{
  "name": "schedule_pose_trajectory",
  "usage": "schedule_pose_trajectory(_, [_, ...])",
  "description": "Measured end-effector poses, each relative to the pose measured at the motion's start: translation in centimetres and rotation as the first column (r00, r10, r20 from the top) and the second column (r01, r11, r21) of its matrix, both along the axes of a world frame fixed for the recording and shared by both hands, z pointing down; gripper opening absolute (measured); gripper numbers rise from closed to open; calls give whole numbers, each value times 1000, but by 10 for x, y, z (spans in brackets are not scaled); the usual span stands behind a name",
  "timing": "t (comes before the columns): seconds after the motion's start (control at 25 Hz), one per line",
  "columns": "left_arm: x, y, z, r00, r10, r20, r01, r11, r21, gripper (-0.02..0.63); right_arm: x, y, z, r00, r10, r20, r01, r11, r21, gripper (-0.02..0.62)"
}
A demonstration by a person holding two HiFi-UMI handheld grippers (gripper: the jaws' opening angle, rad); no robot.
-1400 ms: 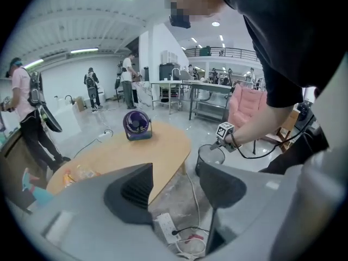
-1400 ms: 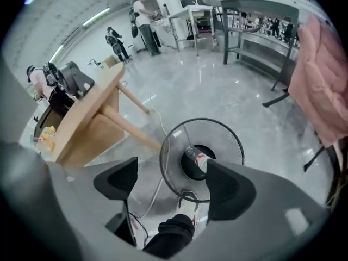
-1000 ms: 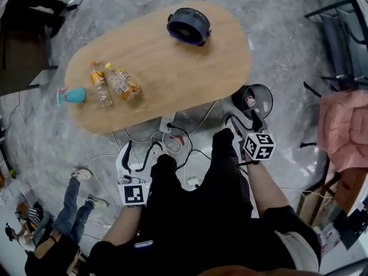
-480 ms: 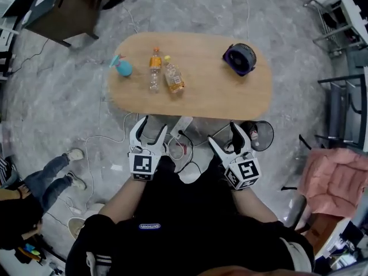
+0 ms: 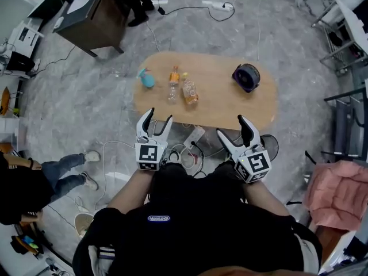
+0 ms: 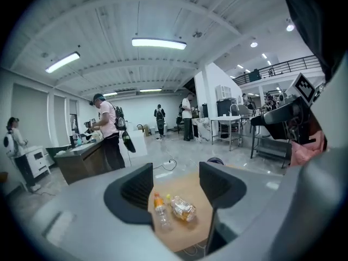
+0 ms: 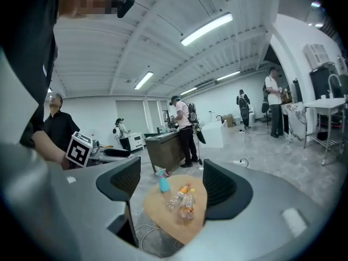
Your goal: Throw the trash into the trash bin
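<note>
Bin in head view only

Nothing legible. White logo on the person's black top was too small to read; bottle labels were blurred.

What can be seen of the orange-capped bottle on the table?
A clear plastic bottle with an orange cap and orange band below the neck, apparently empty. It lies on its side on the oval wooden table, cap toward the far edge, between a blue object and a crumpled bottle close beside it; whether those two touch cannot be told.
</note>
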State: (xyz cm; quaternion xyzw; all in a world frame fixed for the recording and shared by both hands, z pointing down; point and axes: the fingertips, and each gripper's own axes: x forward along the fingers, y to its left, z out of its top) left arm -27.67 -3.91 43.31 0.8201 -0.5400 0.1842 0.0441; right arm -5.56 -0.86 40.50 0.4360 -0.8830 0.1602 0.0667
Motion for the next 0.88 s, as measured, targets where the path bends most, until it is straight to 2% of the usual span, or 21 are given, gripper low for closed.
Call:
schedule_pose_trajectory(0.12, [22, -4, -33, 999, -47, -5, 48, 998, 29, 268, 20, -7, -21, 999, -36, 14, 36, 999, 30, 388])
schedule_pose_trajectory(0.36, [86, 3, -76, 998, -46, 53, 40, 993, 107, 262, 75, -12, -53, 996, -80, 44, 77, 994, 72, 376])
schedule_pose_trajectory(0.52, [101, 16, -88, 995, -84, 55, 79, 992, 100, 253, 89, -5, -52, 992, -119, 45, 117, 992, 48, 362])
schedule_pose_trajectory(0.72, [74, 23, -83, 998, -60, 26, 57, 992, 114, 239, 47, 3, -48, 988, -152, 11, 151, 988, 43, 351])
schedule_pose_trajectory(0.88, [33, 17, -82, 1000, -15, 6, 14, 993, 114, 233, -8, -2, -33, 993, -111, -26, 111, 994, 21, 345])
